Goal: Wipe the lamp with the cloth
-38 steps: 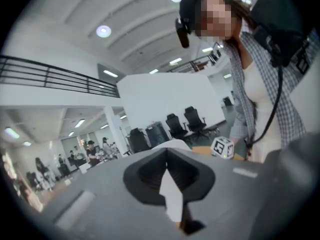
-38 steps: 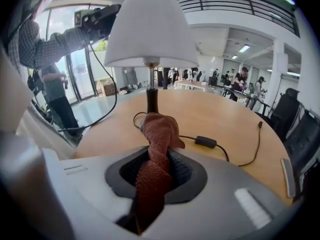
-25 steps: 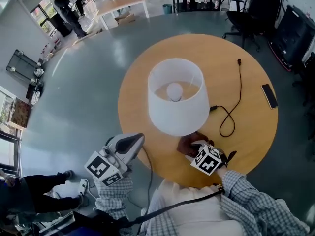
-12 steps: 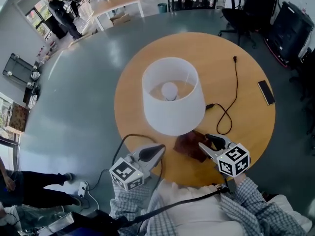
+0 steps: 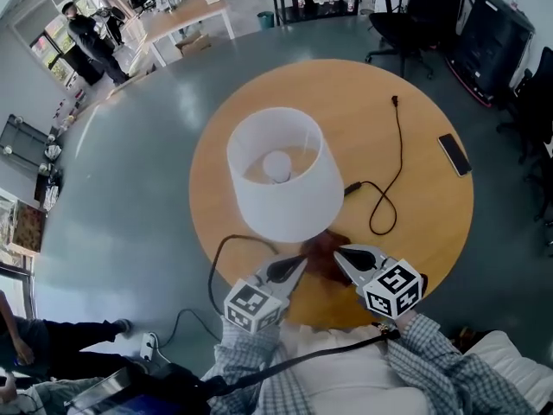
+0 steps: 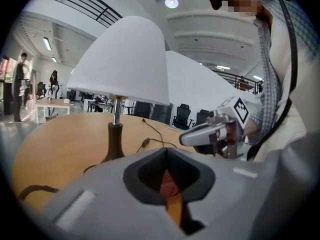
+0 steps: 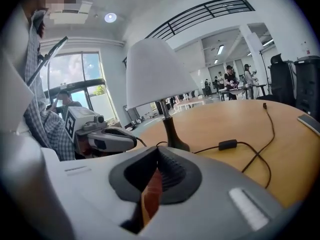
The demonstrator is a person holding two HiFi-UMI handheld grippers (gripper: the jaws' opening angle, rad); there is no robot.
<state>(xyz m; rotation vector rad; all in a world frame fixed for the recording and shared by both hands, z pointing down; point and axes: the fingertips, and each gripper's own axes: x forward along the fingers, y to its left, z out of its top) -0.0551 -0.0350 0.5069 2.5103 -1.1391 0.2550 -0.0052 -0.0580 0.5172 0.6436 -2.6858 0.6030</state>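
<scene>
The lamp, with its white shade [image 5: 285,188] [image 6: 125,64] [image 7: 155,74] and dark base [image 6: 114,144] [image 7: 172,134], stands on the round wooden table [image 5: 415,119]. A dark brown cloth [image 5: 321,258] lies by the table's near edge, in front of the lamp. My left gripper [image 5: 301,264] [image 6: 166,151] [image 7: 134,141] is shut, its tip at the cloth's left side. My right gripper [image 5: 340,252] [image 7: 159,151] [image 6: 184,139] has just closed its jaws at the cloth's right edge. Only a thin brown strip shows in their slit, and whether cloth is pinched there is unclear.
The lamp's black cord [image 5: 384,193] loops over the table to the right of the lamp. A phone [image 5: 454,154] lies near the right rim. A black cable [image 5: 220,266] hangs off the table's near-left edge. People stand at tables far across the room.
My left gripper has come in from off the table's left edge to the cloth. My right gripper lifted off the cloth, levelled out, stood open half a second ago, and is now shut.
</scene>
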